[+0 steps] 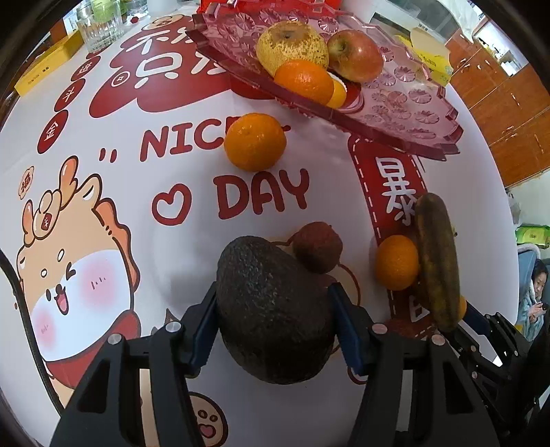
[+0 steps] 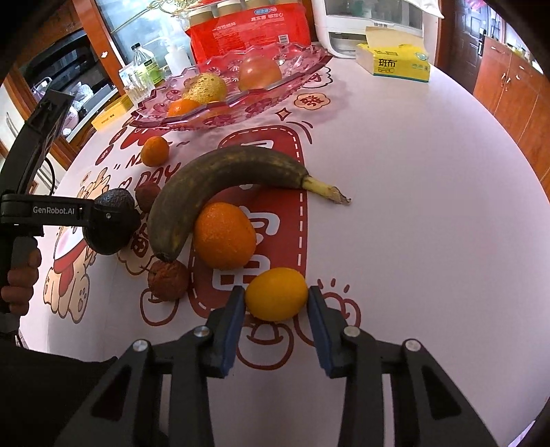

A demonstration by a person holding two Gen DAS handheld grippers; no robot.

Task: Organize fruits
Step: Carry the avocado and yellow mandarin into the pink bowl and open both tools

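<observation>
Left gripper (image 1: 275,319): blue-padded fingers (image 1: 202,330) clamped on both sides of a dark avocado (image 1: 271,309), which sits between the pads, raised off the tabletop (image 1: 137,192). Right gripper (image 2: 276,309): fingers (image 2: 232,330) closed narrowly about a small yellow citrus (image 2: 276,294), pads touching it on both sides, the fruit low at the tabletop (image 2: 412,206); whether it is lifted cannot be told. Just beyond the avocado in the left view: a brown, wrinkled round fruit (image 1: 318,247). Right of it: an orange (image 1: 395,263) touching a blackened banana (image 1: 436,258). In the right view the banana (image 2: 220,182) curves over the orange (image 2: 223,235), stem pointing right; a second wrinkled fruit (image 2: 168,280) lies by the banana's near tip, another (image 2: 147,196) by the avocado (image 2: 110,223). Mid tabletop, apart from the rest: a mandarin (image 1: 254,141) on the word "NICE". Far side: pink clear tray (image 1: 412,103) holding a yellow pear (image 1: 292,44), a red apple (image 1: 354,55) and an orange fruit (image 1: 304,80) with another partly hidden behind it. Tabletop cover: white with red lettering and a cartoon animal. Far edge: a glass (image 1: 99,27), yellow boxes, a yellow tissue pack (image 2: 392,63), a red bottle pack (image 2: 247,27). Left of the right view: a hand (image 2: 20,278) on the left gripper's handle.
</observation>
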